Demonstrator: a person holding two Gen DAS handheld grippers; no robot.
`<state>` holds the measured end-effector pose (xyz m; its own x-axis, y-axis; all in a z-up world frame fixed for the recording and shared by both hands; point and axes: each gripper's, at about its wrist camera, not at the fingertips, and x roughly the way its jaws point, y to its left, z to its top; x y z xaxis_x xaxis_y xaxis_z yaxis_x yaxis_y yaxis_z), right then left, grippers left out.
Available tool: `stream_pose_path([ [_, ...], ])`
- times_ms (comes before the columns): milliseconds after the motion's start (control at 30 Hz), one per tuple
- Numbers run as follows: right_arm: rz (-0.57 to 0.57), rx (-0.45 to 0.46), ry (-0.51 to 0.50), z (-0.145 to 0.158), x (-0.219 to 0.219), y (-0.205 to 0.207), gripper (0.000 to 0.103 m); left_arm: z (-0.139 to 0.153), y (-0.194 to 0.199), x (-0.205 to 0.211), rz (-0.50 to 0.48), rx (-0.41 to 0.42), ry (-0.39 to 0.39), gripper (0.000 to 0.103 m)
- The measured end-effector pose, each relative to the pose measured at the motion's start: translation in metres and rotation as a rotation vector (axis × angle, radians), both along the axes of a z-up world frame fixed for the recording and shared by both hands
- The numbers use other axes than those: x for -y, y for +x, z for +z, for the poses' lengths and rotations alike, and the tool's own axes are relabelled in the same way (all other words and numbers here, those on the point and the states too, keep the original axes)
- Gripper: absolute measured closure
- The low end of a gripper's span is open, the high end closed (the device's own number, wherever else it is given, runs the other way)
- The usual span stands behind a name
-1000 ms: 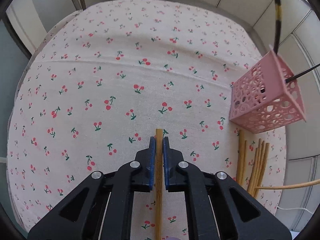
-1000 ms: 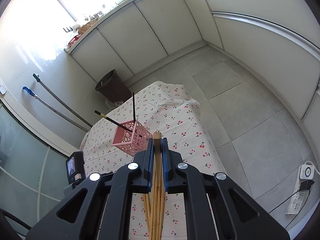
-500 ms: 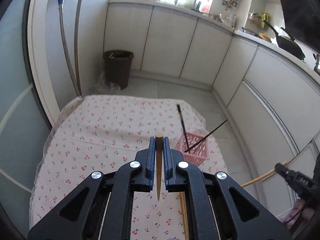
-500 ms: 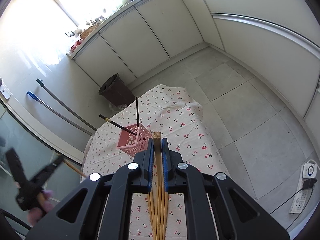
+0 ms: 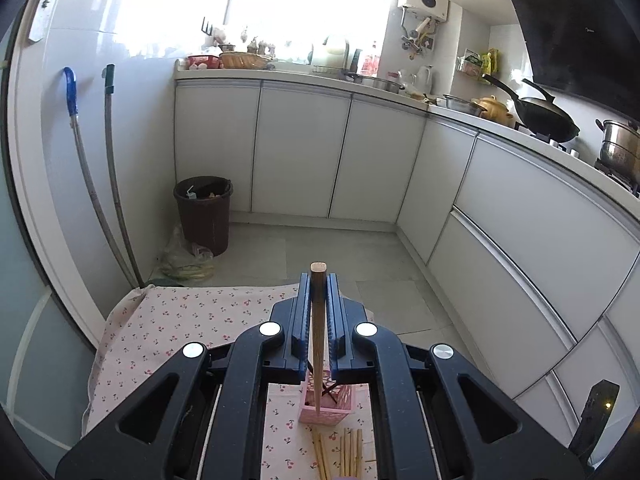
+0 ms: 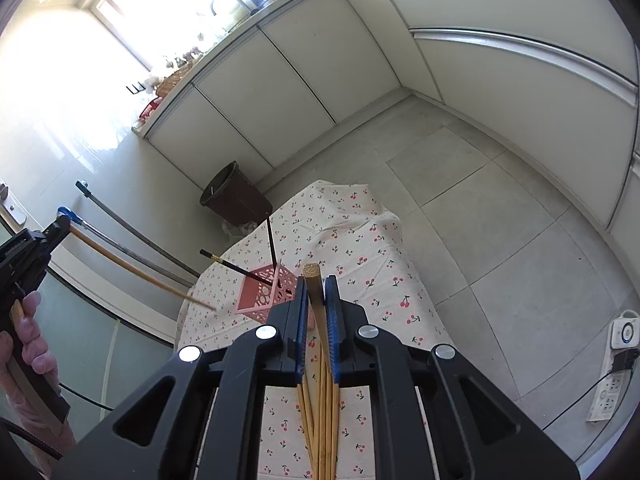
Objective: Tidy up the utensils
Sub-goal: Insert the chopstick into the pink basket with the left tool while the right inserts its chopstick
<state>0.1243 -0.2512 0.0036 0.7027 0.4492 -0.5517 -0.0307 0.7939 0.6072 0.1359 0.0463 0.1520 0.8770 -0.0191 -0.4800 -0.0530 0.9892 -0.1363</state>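
On cherry-print cloth (image 6: 352,232), one pink basket (image 6: 262,292) holds two black chopsticks (image 6: 272,242); each claw (image 5: 319,280) (image 6: 316,280) grips one bamboo chopstick (image 5: 318,320).

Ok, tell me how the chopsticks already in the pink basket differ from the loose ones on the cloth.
The chopsticks in the pink basket are black, while the loose chopsticks are pale bamboo. The black ones stand leaning out of the basket at different angles; the bamboo ones lie flat in a bundle on the cherry-print cloth. Only two are black; the bamboo ones are several.
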Motion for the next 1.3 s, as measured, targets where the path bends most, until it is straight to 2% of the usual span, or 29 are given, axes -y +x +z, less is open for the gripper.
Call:
stream_pose_path([
  [367,-0.013,0.039,0.027,0.011,0.012,-0.005,0.093,-0.017,0.024,0.013,-0.017,-0.03,-0.006,0.096],
  [600,-0.009,0.05,0.013,0.015,0.008,-0.006,0.093,-0.04,0.044,0.008,-0.012,-0.039,-0.016,0.095],
  [633,-0.007,0.057,0.015,0.018,0.005,-0.005,0.093,-0.046,0.049,0.006,-0.02,-0.051,-0.028,0.095],
  [733,-0.008,0.088,0.016,0.028,0.001,-0.006,0.093,-0.06,0.052,-0.009,-0.017,-0.087,-0.102,0.081],
  [900,-0.018,0.146,0.007,0.055,-0.009,-0.002,0.093,-0.063,0.022,-0.041,0.056,-0.036,-0.191,0.066],
  [1100,-0.028,0.18,-0.013,0.081,-0.03,0.023,0.093,-0.083,-0.009,-0.072,0.107,-0.045,-0.248,0.062],
  [1200,-0.043,0.21,-0.04,0.095,-0.045,0.039,0.093,-0.107,-0.015,-0.086,0.124,-0.075,-0.264,0.062],
  [1267,-0.045,0.221,-0.049,0.098,-0.055,0.049,0.093,-0.12,-0.01,-0.093,0.128,-0.123,-0.265,0.062],
  [1300,-0.045,0.226,-0.056,0.097,-0.061,0.054,0.093,-0.124,-0.007,-0.097,0.122,-0.144,-0.289,0.062],
])
